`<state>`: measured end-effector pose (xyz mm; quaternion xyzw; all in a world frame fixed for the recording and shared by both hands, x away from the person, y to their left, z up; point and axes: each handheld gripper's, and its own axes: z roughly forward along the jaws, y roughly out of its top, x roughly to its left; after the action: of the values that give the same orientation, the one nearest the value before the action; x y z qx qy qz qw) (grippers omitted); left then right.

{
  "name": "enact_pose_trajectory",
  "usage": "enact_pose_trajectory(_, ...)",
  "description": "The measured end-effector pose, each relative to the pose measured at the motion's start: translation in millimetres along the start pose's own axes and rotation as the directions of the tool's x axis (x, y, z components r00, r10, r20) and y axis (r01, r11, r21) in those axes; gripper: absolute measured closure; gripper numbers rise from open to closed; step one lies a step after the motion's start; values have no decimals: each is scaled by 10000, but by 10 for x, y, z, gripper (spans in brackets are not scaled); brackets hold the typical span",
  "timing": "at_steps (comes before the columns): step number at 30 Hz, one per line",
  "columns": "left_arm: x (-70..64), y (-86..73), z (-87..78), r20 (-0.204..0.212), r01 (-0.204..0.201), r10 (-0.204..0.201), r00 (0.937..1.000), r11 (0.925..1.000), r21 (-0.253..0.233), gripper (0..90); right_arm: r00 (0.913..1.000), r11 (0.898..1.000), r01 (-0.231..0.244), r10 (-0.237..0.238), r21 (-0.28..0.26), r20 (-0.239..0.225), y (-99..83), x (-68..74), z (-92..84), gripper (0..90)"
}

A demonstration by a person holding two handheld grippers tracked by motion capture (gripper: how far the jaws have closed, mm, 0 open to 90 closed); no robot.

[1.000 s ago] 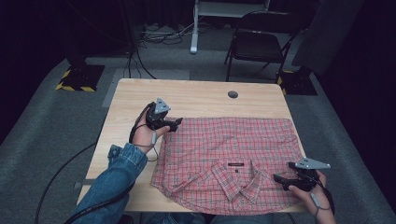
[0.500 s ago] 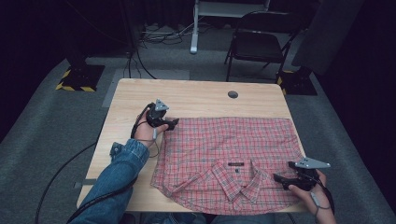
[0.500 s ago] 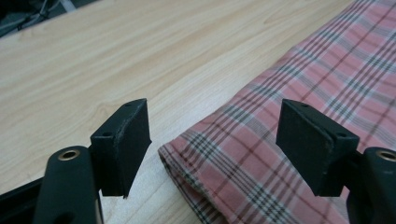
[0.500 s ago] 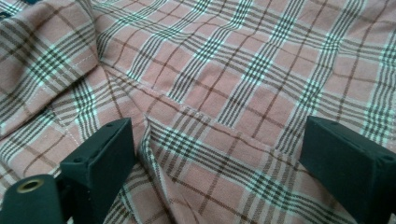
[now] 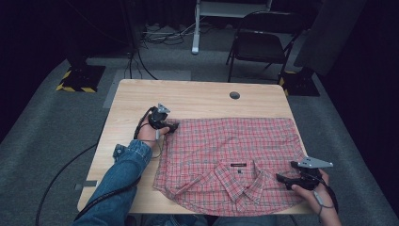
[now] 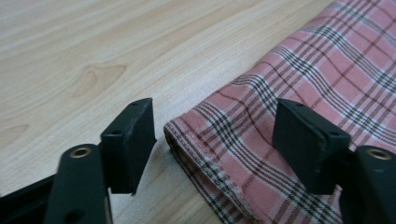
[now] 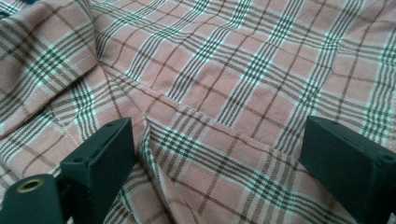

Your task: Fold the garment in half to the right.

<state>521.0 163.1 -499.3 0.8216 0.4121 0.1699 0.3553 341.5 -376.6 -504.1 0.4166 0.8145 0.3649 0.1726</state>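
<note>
High view: left hand (image 5: 149,133) low at shirt (image 5: 235,146) corner.

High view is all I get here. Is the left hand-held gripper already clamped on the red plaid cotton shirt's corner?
Observer: No. Left hand-held gripper has just been closing, but its jaws straddle the red plaid cotton shirt corner, pads off the cloth.
Operator: Is the corner flat?
Observer: Folded double, stitched hem on the light wooden table.
Operator: And the right one?
Observer: Right hand-held gripper jaws stand wide over a fabric ridge, not pinching.
</note>
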Motion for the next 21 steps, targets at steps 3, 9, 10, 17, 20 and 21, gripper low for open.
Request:
enact_pose_trajectory(3,-3,-13,10,120,33,-32,9999,10000,-86,391,10000,10000,-1,1,0,4,0,0,0,105)
enact_pose_trajectory(9,6,-25,1,494,-91,103,9987,9996,-254,645,10000,10000,7,-7,6,14,0,2,0,105)
enact_pose_trajectory(10,5,-29,1,482,-16,30,9988,9996,-287,706,10000,10000,11,-11,6,17,0,2,0,105)
enact_pose_trajectory(17,-37,-27,2,419,-69,80,9991,9996,-264,824,10000,10000,6,-6,9,30,0,3,0,105)
enact_pose_trajectory(20,-41,-26,3,405,-41,52,9992,9996,-268,824,10000,10000,-14,14,8,58,1,7,0,104)
enact_pose_trajectory(21,-42,-26,4,400,-43,54,9992,9996,-269,825,10000,10000,-27,27,6,76,1,9,1,104)
